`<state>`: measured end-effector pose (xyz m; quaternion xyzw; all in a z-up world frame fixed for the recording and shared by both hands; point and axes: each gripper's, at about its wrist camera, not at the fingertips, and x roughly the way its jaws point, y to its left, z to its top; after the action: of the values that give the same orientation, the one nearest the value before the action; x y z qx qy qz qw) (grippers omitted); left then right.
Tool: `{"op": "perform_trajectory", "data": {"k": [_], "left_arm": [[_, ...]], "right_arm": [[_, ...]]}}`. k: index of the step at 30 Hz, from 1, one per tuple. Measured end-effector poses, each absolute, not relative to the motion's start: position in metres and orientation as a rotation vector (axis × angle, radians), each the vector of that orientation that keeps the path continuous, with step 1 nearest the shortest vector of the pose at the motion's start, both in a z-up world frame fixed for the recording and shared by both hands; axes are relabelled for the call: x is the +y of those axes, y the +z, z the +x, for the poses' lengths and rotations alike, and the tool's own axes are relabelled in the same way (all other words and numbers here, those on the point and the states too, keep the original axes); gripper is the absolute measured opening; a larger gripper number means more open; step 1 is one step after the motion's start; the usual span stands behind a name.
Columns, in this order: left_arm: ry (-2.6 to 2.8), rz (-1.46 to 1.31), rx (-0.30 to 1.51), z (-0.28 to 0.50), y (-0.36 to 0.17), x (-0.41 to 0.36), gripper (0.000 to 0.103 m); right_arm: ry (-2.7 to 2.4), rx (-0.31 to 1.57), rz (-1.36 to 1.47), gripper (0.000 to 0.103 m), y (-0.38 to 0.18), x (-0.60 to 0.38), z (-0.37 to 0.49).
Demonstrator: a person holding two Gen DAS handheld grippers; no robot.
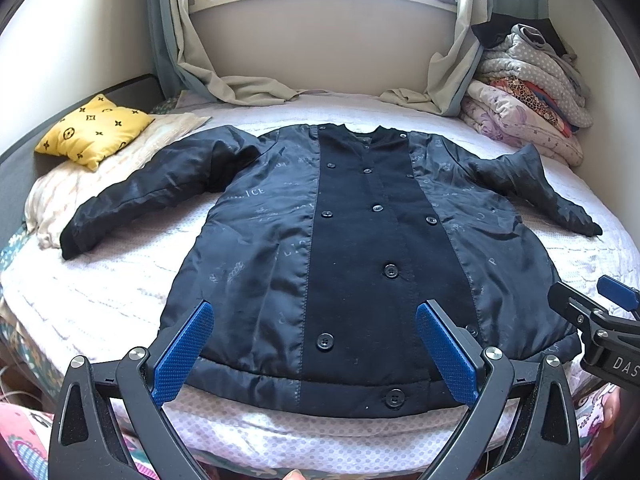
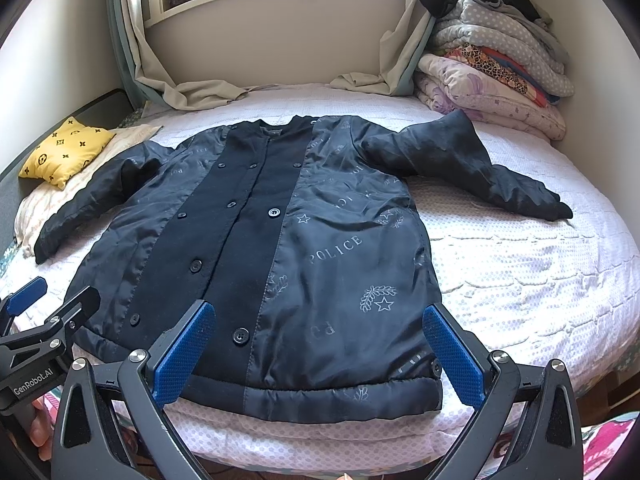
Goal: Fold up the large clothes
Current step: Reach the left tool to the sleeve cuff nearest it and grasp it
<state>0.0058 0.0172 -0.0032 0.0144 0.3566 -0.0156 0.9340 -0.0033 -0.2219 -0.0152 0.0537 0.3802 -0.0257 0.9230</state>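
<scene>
The dark jacket lies spread flat on the bed, buttoned front up, collar toward the window, both sleeves flung outward, hem nearest me. My left claw hovers just above the hem on the jacket's left half, blue pads spread wide and gripping nothing. My right claw hangs over the hem's right half, likewise spread and empty.

I judge no fold has begun. To start well, I would bring each sleeve across the jacket's chest first, pinching at the cuff and laying it flat so the slick lining does not bunch. Then I would take both hem corners together and carry them evenly toward the collar, keeping the button placket straight.

The hem sits close to the bed's near edge, so tugging toward me risks sliding the jacket off. Right of the jacket lies open coverlet; the left sleeve rests near the yellow pillow, and stacked quilts crowd the corner beyond the right sleeve.
</scene>
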Motion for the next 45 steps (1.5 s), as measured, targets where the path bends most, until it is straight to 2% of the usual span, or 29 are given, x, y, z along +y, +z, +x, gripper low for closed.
{"op": "perform_trajectory", "data": {"k": [8,16,22,29,36,45], "left_arm": [[-0.006,-0.018,0.763,0.02,0.002,0.037,0.103],[0.09,-0.131,0.796,0.062,0.017,0.092,0.103],[0.139,-0.224,0.847,0.107,0.02,0.142,0.103],[0.166,-0.617,0.918,0.139,-0.006,0.228,0.103],[0.23,-1.133,0.838,0.149,-0.044,0.316,0.101],[0.377,-1.34,0.752,0.16,-0.072,0.374,0.091]], "right_arm": [[-0.05,0.788,0.113,0.103,-0.016,-0.229,-0.003],[-0.057,0.783,0.033,0.103,-0.015,-0.224,0.011],[0.006,0.777,-0.035,0.103,0.006,-0.216,0.047],[0.038,0.717,-0.156,0.103,0.027,-0.21,0.111],[0.101,0.765,-0.101,0.103,0.009,-0.221,0.14],[0.144,0.799,-0.1,0.103,-0.004,-0.213,0.151]]}}
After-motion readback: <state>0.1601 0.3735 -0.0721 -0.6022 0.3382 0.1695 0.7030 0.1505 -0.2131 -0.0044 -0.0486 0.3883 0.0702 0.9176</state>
